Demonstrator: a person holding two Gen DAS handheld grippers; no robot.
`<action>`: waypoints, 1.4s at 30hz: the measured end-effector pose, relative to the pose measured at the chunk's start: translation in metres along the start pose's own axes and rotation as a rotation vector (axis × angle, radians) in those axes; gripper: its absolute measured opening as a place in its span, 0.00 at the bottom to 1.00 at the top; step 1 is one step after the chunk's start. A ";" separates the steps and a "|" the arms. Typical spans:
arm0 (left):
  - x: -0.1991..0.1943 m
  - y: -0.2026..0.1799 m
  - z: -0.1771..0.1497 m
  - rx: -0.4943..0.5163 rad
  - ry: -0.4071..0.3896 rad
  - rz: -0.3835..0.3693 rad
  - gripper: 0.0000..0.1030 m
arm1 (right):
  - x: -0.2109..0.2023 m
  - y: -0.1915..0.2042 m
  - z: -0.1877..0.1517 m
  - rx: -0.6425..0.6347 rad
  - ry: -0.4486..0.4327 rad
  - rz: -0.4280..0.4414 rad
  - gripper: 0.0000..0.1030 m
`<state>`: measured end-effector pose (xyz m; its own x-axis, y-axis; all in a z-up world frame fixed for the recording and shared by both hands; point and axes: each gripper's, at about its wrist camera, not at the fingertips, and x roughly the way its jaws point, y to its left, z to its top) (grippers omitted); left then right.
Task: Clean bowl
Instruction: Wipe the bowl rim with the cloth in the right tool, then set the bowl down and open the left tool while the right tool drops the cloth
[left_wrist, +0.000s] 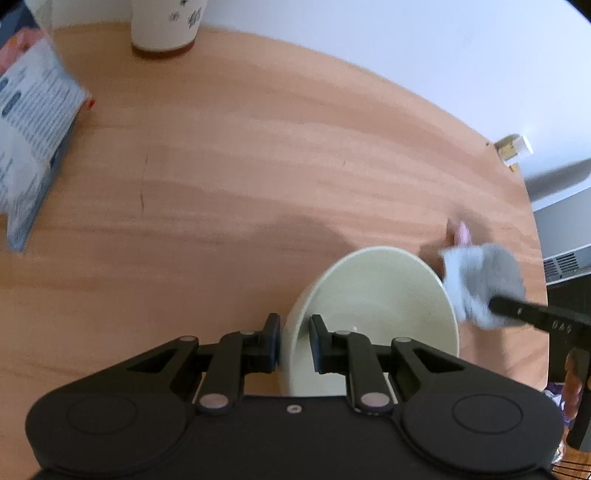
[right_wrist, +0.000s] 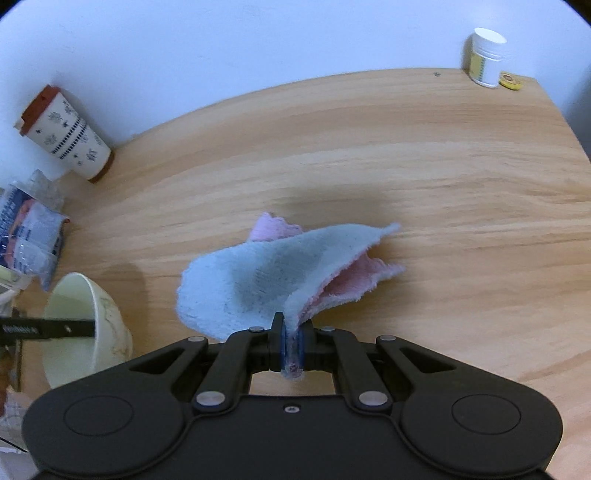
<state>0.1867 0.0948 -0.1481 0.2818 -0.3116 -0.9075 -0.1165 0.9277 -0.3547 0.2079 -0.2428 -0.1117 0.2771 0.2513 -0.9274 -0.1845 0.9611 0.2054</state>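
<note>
Left wrist view shows the left hand-held gripper (left_wrist: 293, 341) clamped on the near rim of one pale green bowl (left_wrist: 380, 299), its base hidden behind the housing. Beside the bowl, the right hand-held gripper (right_wrist: 291, 345) pinches one blue-and-pink cloth (right_wrist: 280, 277) above the wooden surface (right_wrist: 443, 184); its pinched end is hidden.

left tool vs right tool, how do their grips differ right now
The left tool straddles the rigid rim of the pale green bowl, one finger inside and one outside, with a visible gap between them. The right tool is pinched nearly shut on a soft blue and pink cloth that fans out ahead of it. Both are black and hold something above the wooden table.
</note>
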 end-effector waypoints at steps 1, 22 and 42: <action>0.000 0.001 0.002 0.003 -0.004 0.002 0.16 | 0.002 -0.003 -0.001 0.013 0.005 -0.017 0.07; -0.030 -0.001 -0.004 0.065 -0.038 0.062 0.83 | 0.006 0.034 -0.018 -0.005 -0.046 -0.211 0.61; -0.136 -0.060 -0.081 0.136 -0.165 0.085 1.00 | -0.093 0.104 -0.100 0.094 -0.164 -0.082 0.99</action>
<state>0.0777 0.0653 -0.0215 0.4298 -0.2031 -0.8798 -0.0205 0.9719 -0.2344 0.0685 -0.1773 -0.0350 0.4391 0.1800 -0.8802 -0.0681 0.9836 0.1671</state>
